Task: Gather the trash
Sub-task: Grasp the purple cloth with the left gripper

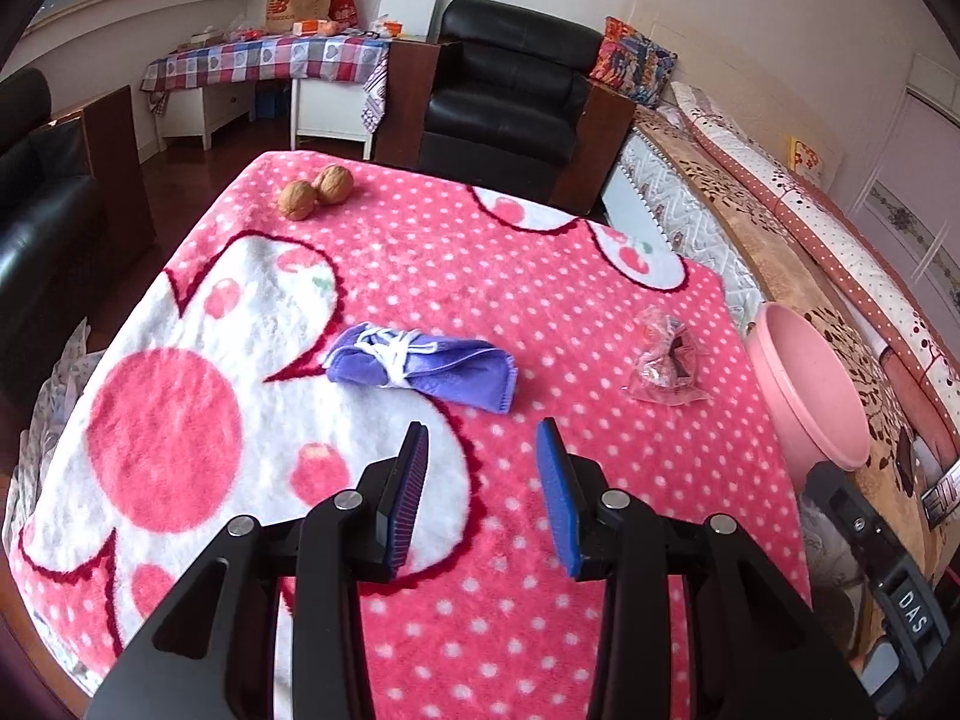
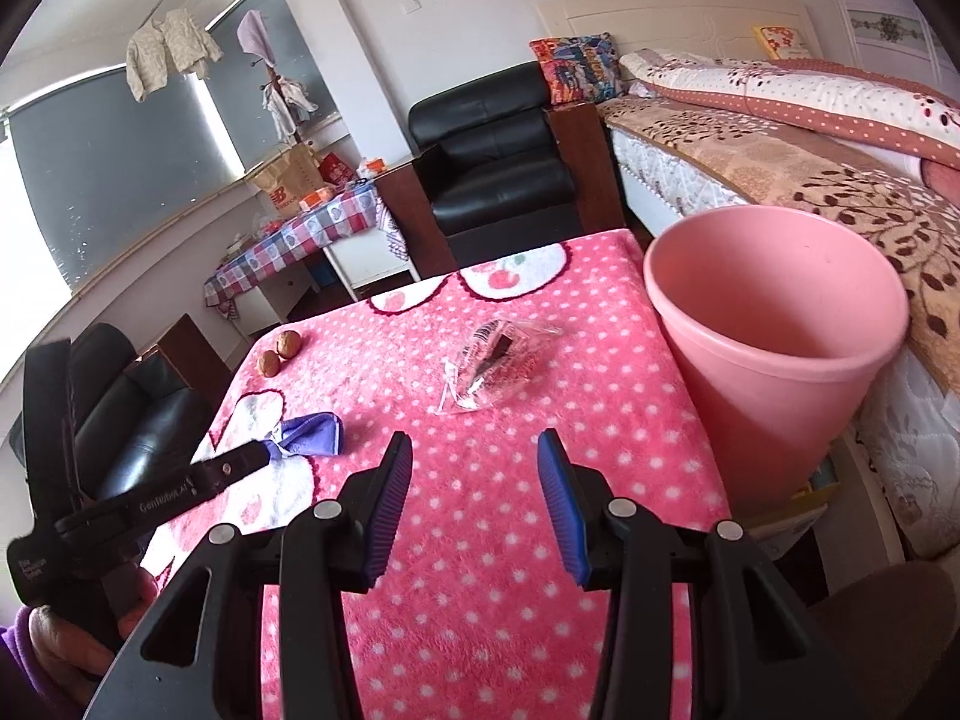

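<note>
- Currently, the left gripper [image 1: 483, 429] hovers above the pink polka-dot blanket [image 1: 540, 540] with its two blue-padded fingers [image 1: 555, 492] spread apart and nothing between them.
- Just ahead of the left fingertips, slightly toward the left finger, lies a rolled purple cloth [image 1: 423, 363] tied with a white string [image 1: 390, 354]; it rests flat on the blanket, apart from the pads.
- Ahead and to the right of the right-side finger lies a crumpled clear plastic wrapper [image 1: 666, 363], flat on the blanket and well apart from the cloth. Its dark contents cannot be identified from either view.
- Far ahead of the left fingers, near the blanket's far edge, two walnuts [image 1: 315, 192] sit touching each other.
- A pink bin [image 1: 810, 390] stands off the blanket's right edge, beyond the wrapper as seen from the left wrist.
- The right gripper [image 2: 474, 441] also hovers over the blanket [image 2: 480, 600], fingers [image 2: 564, 510] spread wide and empty.
- Straight ahead of the right fingertips lies the same wrapper [image 2: 495, 363], clear of both pads.
- The bin [image 2: 774, 360] stands upright to the right of the right-side finger, mouth open toward the camera; its interior appears empty, though the bottom is not fully visible.
- To the left of the right gripper's fingers, the body of the left gripper reaches in over the cloth [image 2: 315, 432], partly covering it.
- The walnuts [image 2: 277, 354] lie ahead and left of the right fingers, beyond the cloth.
</note>
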A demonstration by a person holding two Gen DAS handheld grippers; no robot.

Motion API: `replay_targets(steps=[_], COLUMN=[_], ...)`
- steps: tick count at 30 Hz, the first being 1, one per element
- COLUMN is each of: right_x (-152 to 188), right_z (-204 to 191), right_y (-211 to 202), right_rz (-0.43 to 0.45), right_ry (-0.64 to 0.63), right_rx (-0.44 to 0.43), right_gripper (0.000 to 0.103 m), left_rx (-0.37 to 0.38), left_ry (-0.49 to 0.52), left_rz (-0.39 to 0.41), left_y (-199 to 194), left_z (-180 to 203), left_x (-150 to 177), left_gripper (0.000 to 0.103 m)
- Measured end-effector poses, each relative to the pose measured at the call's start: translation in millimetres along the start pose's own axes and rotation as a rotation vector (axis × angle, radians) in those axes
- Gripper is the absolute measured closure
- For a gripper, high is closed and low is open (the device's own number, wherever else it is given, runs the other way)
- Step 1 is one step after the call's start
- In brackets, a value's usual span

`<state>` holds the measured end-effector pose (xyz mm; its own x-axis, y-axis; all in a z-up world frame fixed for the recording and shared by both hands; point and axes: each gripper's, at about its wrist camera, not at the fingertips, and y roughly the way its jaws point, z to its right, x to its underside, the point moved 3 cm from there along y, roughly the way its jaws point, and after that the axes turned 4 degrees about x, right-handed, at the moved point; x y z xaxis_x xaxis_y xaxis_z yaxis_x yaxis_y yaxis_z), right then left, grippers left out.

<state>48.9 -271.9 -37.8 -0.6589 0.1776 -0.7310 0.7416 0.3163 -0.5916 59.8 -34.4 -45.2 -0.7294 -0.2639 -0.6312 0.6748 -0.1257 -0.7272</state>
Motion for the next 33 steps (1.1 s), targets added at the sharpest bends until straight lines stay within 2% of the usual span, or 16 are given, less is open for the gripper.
replay_targets(steps=[5,12,16,20,28,33], right_x=[-10,-12,-14,-15,-15,-13], right_z=[-6,6,15,20,25,27], right_y=[15,27,32,39,53,59], right_rz=[-0.007,-0.021,-0.028,-0.030,-0.053,-0.069], right_ry=[-0.015,0.008,0.025,0.043,0.049,0.061], right_rx=[-0.044,-0.054,-0.047,-0.051,-0.081,-0.101], right_gripper=[0.060,0.060,0.059,0.059,0.059,0.059], left_rx=[-0.020,0.047,0.061,0.028,-0.097,-0.159], left_ry=[-0.090,-0.292,-0.412,-0.471,-0.534,-0.500], left_rz=[-0.023,-0.105,-0.139,-0.147,-0.124,-0.069], left_y=[7,36,54,67,79,82], left_z=[-19,-27,-31,-30,-32,-34], left_x=[-2,-10,-19,-26,-45,-61], left_gripper=[0.065,0.065,0.065,0.065,0.065,0.065])
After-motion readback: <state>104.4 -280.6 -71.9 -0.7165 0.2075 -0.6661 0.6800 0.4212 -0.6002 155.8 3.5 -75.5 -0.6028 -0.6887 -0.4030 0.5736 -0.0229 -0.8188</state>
